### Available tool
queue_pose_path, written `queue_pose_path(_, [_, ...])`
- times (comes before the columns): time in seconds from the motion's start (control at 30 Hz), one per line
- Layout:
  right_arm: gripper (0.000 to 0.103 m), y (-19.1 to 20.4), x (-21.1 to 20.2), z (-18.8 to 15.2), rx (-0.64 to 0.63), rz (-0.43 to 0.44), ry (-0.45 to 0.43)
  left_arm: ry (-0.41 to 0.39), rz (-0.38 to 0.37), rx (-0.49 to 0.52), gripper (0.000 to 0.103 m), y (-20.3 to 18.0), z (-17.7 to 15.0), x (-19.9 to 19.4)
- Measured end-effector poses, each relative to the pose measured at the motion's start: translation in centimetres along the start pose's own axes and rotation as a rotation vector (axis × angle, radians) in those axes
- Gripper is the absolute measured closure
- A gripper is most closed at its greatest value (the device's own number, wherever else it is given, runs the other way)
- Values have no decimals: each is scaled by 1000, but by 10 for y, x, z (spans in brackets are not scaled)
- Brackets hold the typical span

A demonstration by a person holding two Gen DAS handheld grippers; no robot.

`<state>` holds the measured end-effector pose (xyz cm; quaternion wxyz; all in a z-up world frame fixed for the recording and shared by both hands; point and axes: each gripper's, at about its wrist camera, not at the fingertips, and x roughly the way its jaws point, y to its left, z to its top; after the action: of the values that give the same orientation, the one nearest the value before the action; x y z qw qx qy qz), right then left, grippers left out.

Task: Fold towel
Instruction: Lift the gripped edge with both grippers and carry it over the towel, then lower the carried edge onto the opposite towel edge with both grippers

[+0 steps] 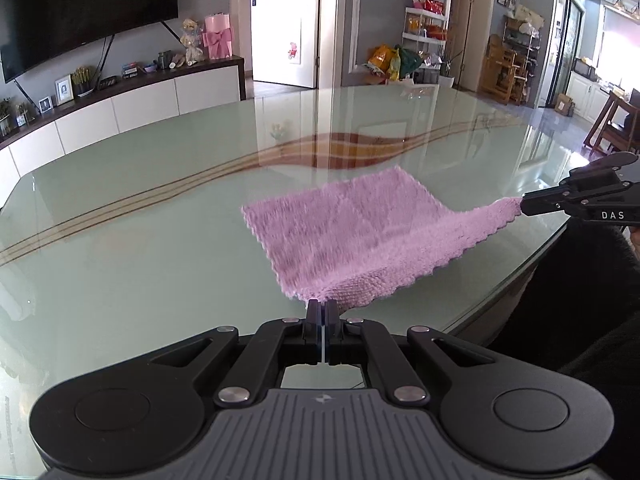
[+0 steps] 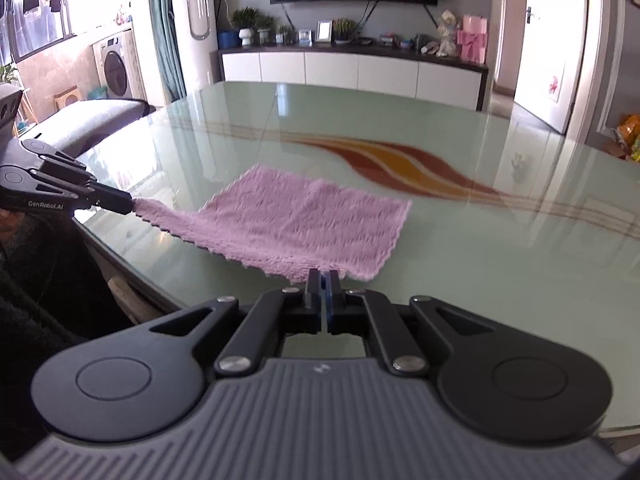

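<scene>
**Towel pinched at both near corners**

The pink towel [image 1: 352, 224] is spread on the glass table [image 1: 140, 208], its near edge raised. One near corner is clamped by the left gripper [image 1: 321, 304], the other by the right gripper [image 2: 325, 274].

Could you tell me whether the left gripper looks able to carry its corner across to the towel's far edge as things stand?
Probably yes: the left gripper is shut on the pink towel, and the glass table beyond the far edge looks bare.
</scene>
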<state>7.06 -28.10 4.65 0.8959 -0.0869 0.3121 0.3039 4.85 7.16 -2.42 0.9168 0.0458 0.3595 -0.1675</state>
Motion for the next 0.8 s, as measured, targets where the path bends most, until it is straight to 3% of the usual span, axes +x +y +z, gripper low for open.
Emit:
queue_pose_path(0.27, [101, -12, 22, 20, 5, -39, -48, -36, 32, -1, 102, 8, 29, 23])
queue_pose_path(0.8, [101, -27, 59, 41, 33, -97, -62, -47, 106, 24, 102, 12, 61, 61])
